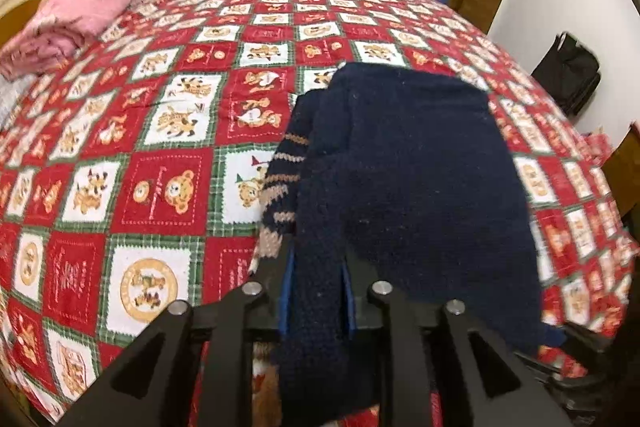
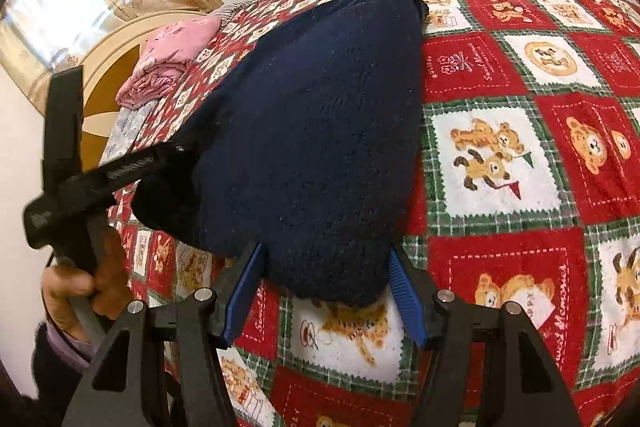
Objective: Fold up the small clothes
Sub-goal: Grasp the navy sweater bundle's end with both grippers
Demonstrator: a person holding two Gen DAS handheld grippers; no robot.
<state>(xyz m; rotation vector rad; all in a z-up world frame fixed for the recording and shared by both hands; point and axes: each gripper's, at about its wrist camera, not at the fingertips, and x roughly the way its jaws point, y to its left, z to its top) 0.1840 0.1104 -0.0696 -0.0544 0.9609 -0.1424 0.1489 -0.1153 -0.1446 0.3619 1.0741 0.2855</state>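
Your left gripper (image 1: 316,291) pinches the navy sweater's (image 1: 408,179) near edge on the bed (image 1: 120,163). Your right gripper (image 2: 326,291) stands open around the other near corner, unclamped; the sweater stretches away from both.

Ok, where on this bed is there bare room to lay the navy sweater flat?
Free: the bedspread between the pink folded clothes and the navy sweater. Crowded: the near edge, around both hand-held grippers.
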